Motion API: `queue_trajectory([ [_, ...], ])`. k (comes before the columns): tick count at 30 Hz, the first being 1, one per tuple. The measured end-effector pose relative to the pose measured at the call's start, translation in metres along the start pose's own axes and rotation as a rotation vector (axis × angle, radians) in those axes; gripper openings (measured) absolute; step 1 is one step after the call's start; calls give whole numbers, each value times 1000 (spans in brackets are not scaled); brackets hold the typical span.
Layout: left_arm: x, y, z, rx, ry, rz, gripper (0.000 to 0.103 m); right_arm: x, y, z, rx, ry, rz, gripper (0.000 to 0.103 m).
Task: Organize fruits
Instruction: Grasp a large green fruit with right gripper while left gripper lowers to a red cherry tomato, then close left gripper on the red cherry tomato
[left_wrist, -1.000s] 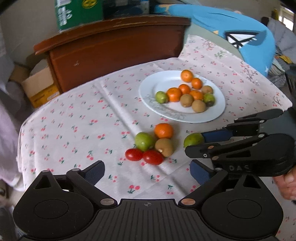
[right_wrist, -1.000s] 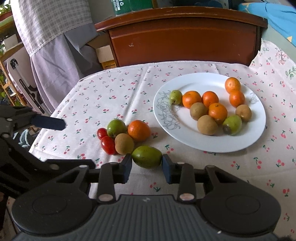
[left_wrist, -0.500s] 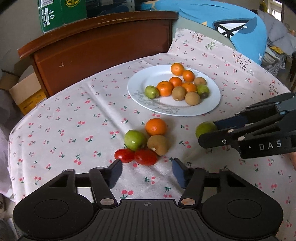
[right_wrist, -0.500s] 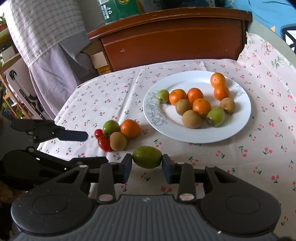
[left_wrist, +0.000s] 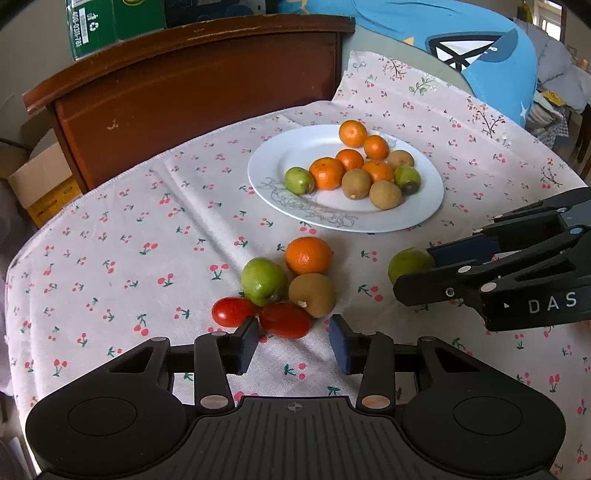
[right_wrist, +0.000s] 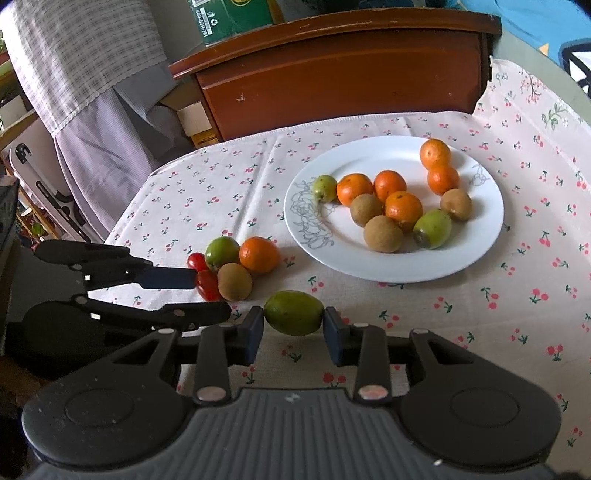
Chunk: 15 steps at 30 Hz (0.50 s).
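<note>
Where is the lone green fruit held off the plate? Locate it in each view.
Left wrist view: the green fruit sits at right, between the right gripper's fingers.
Right wrist view: lower centre, green fruit clamped between that gripper's own fingers.
Shared landmark: the white plate, beyond the fruit in both.

pretty lived-in room tbh, soft daylight all over. The tabletop (left_wrist: 122, 236) has a pale cloth with little red cherries on it. Right behind it sits a dark reddish wooden headboard-looking piece (left_wrist: 192, 88) with a green carton (left_wrist: 110, 26) on top. Cardboard box (left_wrist: 40, 184) on the floor to the left, big blue cushion (left_wrist: 480, 48) off to the right, and a checked purple cloth (right_wrist: 85, 74) hangs over something at the far left
</note>
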<state>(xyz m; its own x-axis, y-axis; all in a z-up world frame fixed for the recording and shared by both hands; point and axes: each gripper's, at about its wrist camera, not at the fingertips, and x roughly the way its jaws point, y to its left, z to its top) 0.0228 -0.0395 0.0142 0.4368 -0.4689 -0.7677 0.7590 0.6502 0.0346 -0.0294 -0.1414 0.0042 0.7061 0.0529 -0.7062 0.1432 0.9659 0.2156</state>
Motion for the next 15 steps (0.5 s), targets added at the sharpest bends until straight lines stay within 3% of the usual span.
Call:
queue_trajectory([
  [4,2,-2,1,8,-5,-1,39,1,0,0,1,2,1,35],
  [8,1,-3,1,16,-10,-16,24,1,1,-1,3,6,7,35],
  [10,0,-5,1,28,-11,-14,21,2,1,-1,4,8,10,35],
  [15,-8,-5,2,24,-14,-5,21,2,0,-1,7,8,14,35],
])
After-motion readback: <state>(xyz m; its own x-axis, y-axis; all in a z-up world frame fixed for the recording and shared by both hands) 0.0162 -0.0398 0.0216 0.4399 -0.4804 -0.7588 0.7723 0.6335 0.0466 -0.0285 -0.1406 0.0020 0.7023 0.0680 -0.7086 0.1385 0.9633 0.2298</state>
